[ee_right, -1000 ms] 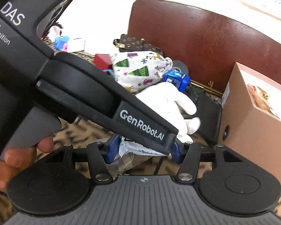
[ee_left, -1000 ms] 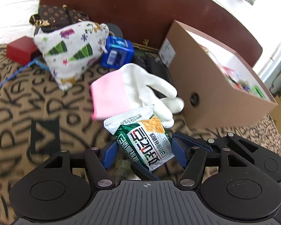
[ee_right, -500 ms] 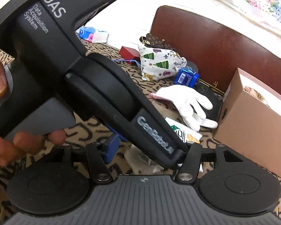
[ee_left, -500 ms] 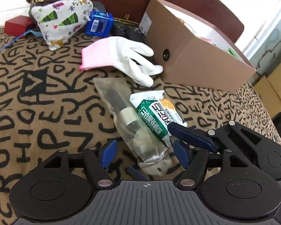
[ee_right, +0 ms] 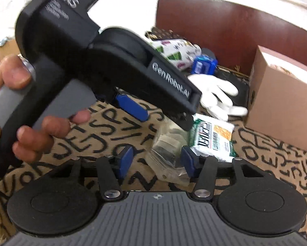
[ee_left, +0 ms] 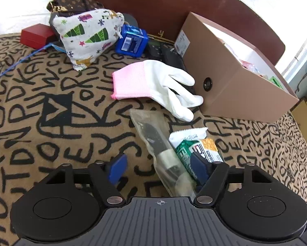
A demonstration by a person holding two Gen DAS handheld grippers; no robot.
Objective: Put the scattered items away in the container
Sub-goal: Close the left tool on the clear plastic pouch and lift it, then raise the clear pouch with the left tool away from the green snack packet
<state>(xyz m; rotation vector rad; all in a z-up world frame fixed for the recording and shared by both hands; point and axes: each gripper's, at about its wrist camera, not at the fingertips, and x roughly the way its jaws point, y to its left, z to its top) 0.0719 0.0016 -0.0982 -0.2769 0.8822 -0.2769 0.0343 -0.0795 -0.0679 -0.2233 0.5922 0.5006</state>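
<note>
A clear plastic bag with a dark tool (ee_left: 163, 151) lies on the patterned cloth, with a green and orange snack packet (ee_left: 196, 147) beside it on the right. My left gripper (ee_left: 158, 169) is open, its fingers on either side of the bag's near end. My right gripper (ee_right: 156, 161) is open too, low over the same bag (ee_right: 167, 153) and packet (ee_right: 212, 137). The left gripper's body (ee_right: 112, 65) fills the right wrist view's upper left. A white glove with a pink cuff (ee_left: 153, 82) lies before the brown cardboard box (ee_left: 225, 78).
A Christmas-print pouch (ee_left: 87, 34), blue cube (ee_left: 131, 41), red box (ee_left: 37, 35), monogram purse (ee_left: 75, 2) and dark flat items (ee_left: 169, 55) sit at the back by a dark red chair back (ee_left: 153, 4). The box holds several items.
The left gripper let go of the snack packet, which now lies on the cloth beside the bag. Both grippers pulled back and dropped low around the clear bag.
</note>
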